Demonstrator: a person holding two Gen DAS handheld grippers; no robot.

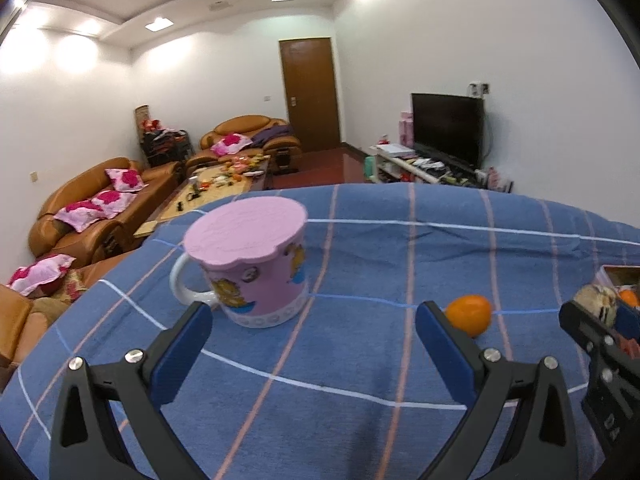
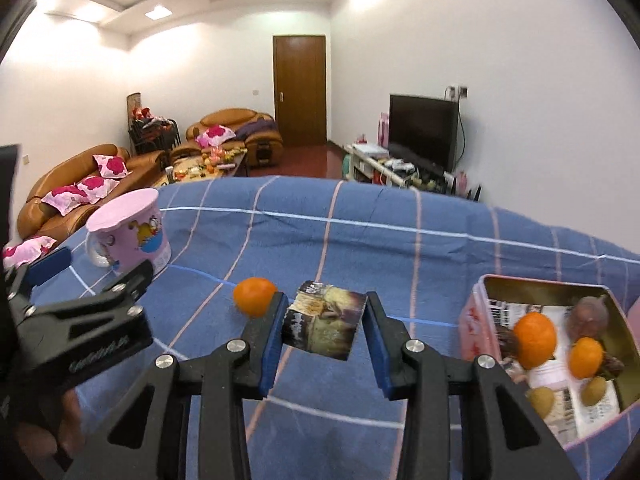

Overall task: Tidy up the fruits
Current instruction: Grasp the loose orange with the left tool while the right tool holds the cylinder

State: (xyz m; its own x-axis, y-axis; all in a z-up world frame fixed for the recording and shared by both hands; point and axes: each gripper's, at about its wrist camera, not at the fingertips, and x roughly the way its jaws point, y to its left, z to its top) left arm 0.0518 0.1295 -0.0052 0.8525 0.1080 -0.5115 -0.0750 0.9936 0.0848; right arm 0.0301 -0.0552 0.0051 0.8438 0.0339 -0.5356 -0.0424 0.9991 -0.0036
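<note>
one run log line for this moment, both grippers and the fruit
left gripper: open, empty | right gripper: shut on picture block | loose orange: on blue cloth | pink tin: holds fruit

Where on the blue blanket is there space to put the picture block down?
Bare cloth lies between the loose orange and the pink tin, and behind them toward the far edge. The tin is crowded with fruit. The pink mug fills the left corner. The right hand-held gripper holds the block.

White walls, brown door (image 2: 299,90), leather sofas (image 1: 96,208), TV (image 2: 424,130), ceiling lights.
</note>
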